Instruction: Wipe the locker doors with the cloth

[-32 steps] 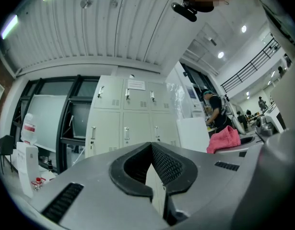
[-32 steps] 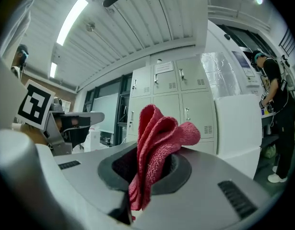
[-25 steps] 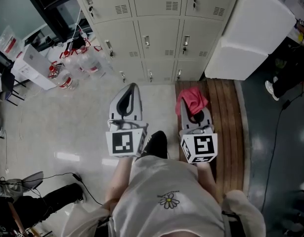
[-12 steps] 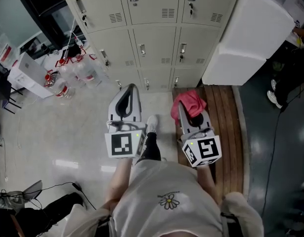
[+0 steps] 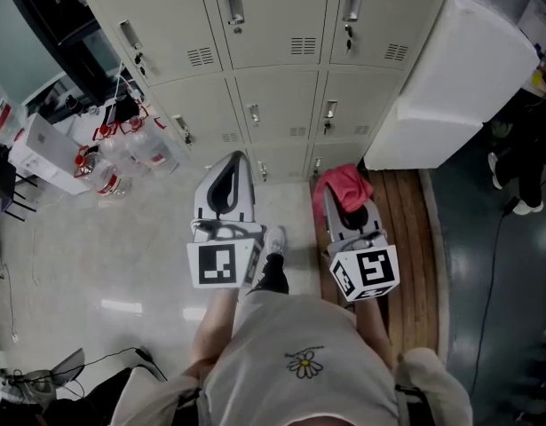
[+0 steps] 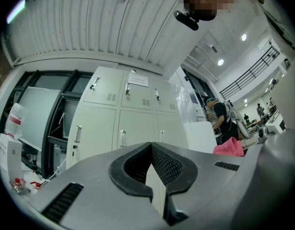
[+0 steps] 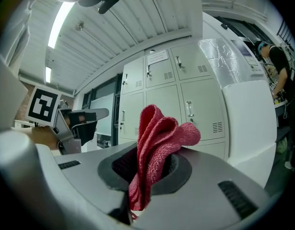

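Note:
Beige locker doors (image 5: 274,96) with small handles and vent slots fill the wall ahead; they also show in the left gripper view (image 6: 134,123) and the right gripper view (image 7: 162,104). My right gripper (image 5: 336,193) is shut on a red cloth (image 5: 345,181), which bunches up out of the jaws (image 7: 159,133). It points at the lower lockers, a short way off them. My left gripper (image 5: 233,161) is level with it on the left, shut with nothing in it (image 6: 151,148). Neither gripper touches a door.
A big white block (image 5: 455,69) leans against the lockers at the right. A wooden platform (image 5: 407,229) lies on the floor beneath my right gripper. Several water jugs (image 5: 130,153) and a black rack stand at the left. A person (image 7: 277,71) works far off at the right.
The lockers have drawn nearer and sit larger in the head view. Both grippers keep the same pose, the cloth still held in the right one.

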Demonstrator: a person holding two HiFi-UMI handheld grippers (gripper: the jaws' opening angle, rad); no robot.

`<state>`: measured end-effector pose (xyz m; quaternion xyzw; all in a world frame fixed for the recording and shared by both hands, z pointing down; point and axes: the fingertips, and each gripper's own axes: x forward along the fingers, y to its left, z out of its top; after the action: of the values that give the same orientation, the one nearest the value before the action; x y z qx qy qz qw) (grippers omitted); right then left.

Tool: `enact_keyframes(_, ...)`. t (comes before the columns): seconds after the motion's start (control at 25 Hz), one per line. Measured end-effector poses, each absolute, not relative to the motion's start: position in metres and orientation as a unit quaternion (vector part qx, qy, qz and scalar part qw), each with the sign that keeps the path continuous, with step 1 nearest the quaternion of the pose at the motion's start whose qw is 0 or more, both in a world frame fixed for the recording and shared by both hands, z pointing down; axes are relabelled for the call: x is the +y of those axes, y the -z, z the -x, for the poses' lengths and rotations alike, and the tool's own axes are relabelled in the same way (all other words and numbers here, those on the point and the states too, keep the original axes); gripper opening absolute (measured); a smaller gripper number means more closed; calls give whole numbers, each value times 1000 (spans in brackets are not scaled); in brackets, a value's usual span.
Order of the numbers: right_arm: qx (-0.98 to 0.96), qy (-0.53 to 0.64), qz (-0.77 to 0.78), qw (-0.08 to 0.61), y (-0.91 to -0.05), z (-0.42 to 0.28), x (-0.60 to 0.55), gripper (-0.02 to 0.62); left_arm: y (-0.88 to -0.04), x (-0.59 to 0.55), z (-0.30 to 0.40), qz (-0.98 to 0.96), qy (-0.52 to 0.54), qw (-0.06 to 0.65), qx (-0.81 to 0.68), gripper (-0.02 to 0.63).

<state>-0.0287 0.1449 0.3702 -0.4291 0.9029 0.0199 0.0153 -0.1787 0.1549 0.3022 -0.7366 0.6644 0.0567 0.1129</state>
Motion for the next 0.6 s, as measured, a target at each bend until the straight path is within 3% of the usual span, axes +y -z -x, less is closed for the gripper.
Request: enact_keyframes(0.6, 889, -58, 454, 13, -313, 92, -21, 32, -259, -4, 241, 752, -89, 116, 643, 15)
